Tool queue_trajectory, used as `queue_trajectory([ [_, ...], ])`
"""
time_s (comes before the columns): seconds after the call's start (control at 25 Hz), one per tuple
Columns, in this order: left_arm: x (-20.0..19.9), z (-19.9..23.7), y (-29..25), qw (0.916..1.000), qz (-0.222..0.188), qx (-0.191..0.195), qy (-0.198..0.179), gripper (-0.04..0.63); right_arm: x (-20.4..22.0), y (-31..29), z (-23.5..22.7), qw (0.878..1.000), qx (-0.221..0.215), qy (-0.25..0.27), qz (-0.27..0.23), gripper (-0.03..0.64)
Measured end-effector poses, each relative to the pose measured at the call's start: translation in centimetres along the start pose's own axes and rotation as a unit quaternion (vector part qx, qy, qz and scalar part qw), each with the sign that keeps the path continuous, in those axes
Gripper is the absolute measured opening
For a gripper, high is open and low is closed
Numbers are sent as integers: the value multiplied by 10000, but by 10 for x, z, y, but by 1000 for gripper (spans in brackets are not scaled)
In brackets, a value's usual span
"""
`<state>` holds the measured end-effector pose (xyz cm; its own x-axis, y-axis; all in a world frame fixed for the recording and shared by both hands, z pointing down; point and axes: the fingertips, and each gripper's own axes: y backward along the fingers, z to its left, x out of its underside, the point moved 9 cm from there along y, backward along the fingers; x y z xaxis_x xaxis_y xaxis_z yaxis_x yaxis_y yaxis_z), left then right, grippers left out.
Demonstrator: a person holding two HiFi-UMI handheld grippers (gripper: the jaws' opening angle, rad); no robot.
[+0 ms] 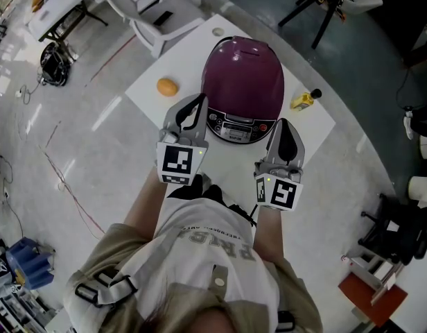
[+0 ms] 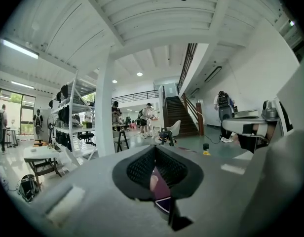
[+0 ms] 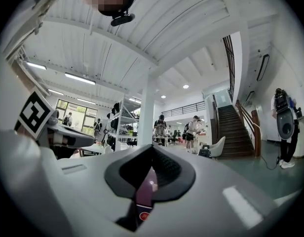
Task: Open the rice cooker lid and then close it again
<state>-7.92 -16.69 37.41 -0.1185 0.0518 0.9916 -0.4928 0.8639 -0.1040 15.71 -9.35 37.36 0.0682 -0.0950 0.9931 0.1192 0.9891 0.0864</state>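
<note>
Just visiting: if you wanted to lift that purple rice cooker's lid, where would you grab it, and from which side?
Probably the lid at its front rim, just above the control panel, coming from the person's side. The dome is smooth and wide, offering little to pinch, and the panel faces the person, so the hinge likely sits at the far side.

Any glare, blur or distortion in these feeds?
Head view: sharp, light streaks on the floor, edges curved. Left gripper view: strong fisheye, fingers blurred up close, hall sharp. Right gripper view: the same, cooker only a sliver between them.
</note>
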Motion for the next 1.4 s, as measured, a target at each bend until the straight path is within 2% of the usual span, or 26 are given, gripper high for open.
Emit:
queue_trajectory([
  [0.44, -7, -5, 4, 9992, -246, -121, -280, 8, -6, -1, 7, 9998, -88, 111, -134, 2],
  [0.6, -8, -6, 4, 9988, -333, -143, -319, 8, -6, -2, 9, 9994, -53, 332, -85, 0],
  [1.4, -6, -8, -1, 9983, -246, -3, -536, 8, -7, -3, 13, 9986, -20, 536, 37, 0],
])
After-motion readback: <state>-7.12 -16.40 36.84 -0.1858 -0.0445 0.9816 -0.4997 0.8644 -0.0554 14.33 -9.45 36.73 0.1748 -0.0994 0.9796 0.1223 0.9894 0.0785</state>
